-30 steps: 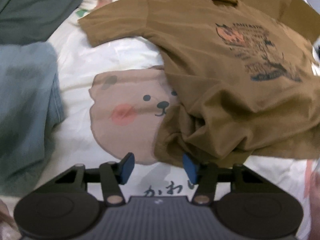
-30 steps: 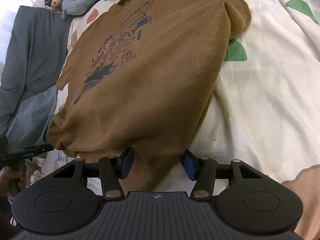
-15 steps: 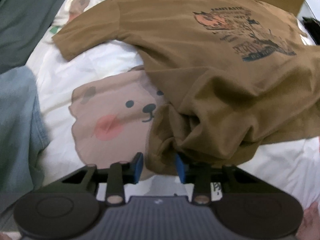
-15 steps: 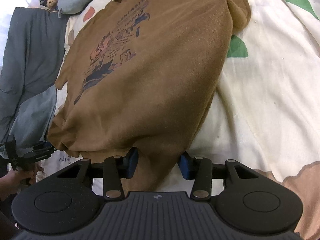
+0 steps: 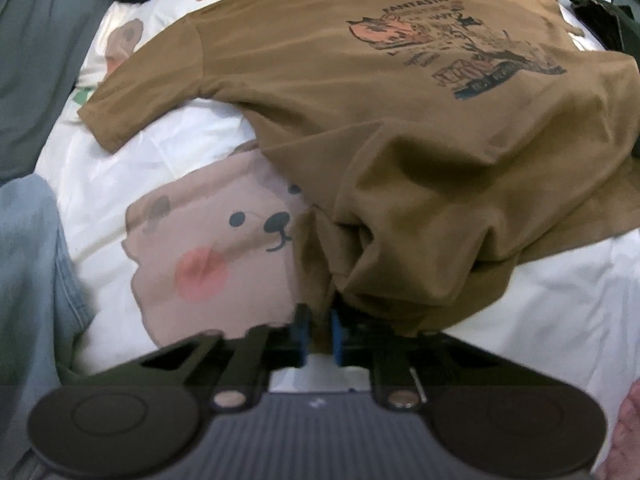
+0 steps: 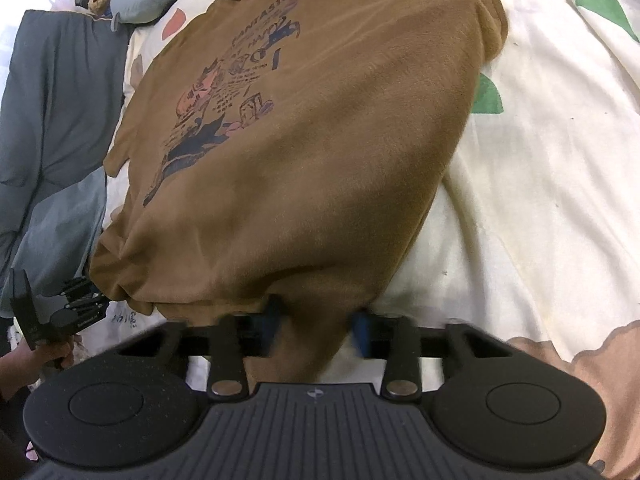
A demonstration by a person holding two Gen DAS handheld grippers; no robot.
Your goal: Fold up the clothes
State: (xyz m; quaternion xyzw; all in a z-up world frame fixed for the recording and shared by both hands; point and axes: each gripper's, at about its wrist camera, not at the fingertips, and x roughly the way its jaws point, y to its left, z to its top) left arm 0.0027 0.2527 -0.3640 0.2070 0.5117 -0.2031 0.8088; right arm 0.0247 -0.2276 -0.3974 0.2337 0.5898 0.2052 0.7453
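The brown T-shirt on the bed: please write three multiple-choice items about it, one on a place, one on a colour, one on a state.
1. Where does the brown T-shirt lie?
A. on a bear-print sheet
B. in a basket
C. on a chair

2. What colour are the gripper fingers?
A. red
B. blue
C. white

3. How is the left gripper?
A. wide open
B. out of view
C. closed on the shirt's hem

Answers: 1 A, the bear face shows beside the shirt; 2 B, blue pads show in both views; 3 C, cloth sits between its narrowed fingers.

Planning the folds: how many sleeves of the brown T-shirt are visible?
2. One sleeve lies spread flat on the bear-print sheet, seen by the left wrist camera; the other sleeve is tucked along the shirt's far edge, right wrist view.
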